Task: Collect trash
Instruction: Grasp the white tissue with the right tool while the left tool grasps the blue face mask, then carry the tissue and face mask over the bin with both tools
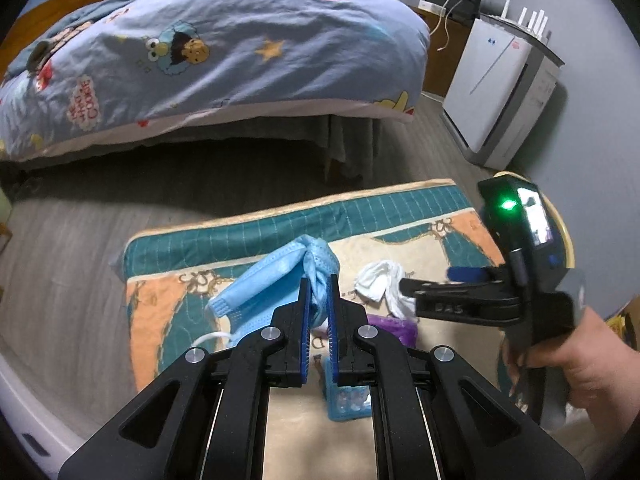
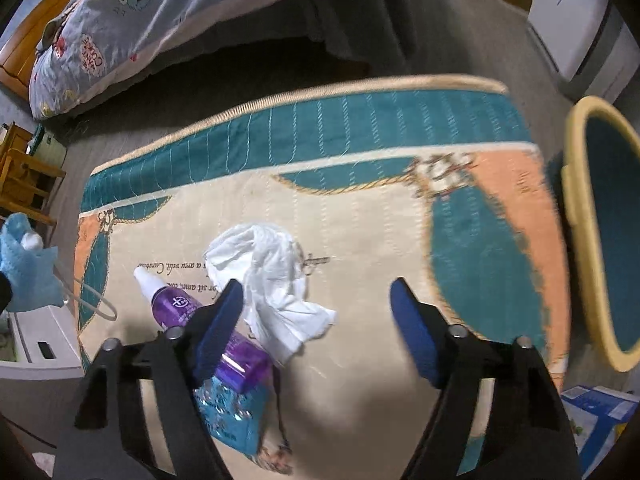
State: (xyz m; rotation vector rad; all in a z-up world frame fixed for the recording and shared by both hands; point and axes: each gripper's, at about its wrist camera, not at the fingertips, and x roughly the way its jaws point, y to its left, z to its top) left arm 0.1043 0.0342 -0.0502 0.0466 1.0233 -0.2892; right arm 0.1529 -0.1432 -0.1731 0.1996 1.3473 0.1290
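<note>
Pale-blue pleated disposable face mask (image 1: 280, 276): pinched between the blue pads of the left gripper (image 1: 318, 280), jaws closed tight on the crumpled fabric, white ear loop dangling below; held clear above the quilted mat. Also visible at the left edge of the right wrist view (image 2: 24, 264).

Crumpled white paper tissue (image 2: 272, 280): lying on the cream centre of the teal, orange and cream quilted mat (image 2: 360, 216), beside a line of printed script. Directly ahead of the right gripper (image 2: 316, 300), whose blue-padded jaws stand partly apart with nothing between them; tissue nearer the left finger, not touched by either pad.

Purple translucent spray bottle with white nozzle (image 2: 180, 308): lying on its side on the mat, just left of the tissue, partly hidden behind the right gripper's left finger.

Teal patterned packet (image 2: 232, 416): on the mat under the bottle's lower end, close to the camera.

Yellow-rimmed round bin with dark teal interior (image 2: 580, 216): on the floor just off the mat's right edge.

Person's hand (image 1: 592, 364): wrapped round the handle of the right gripper, seen from the left wrist view.

Bed with blue cartoon-print duvet (image 1: 224, 52): beyond the mat, across grey wood-look flooring.

White boxy appliance (image 1: 500, 92): against the wall, right of the bed.
</note>
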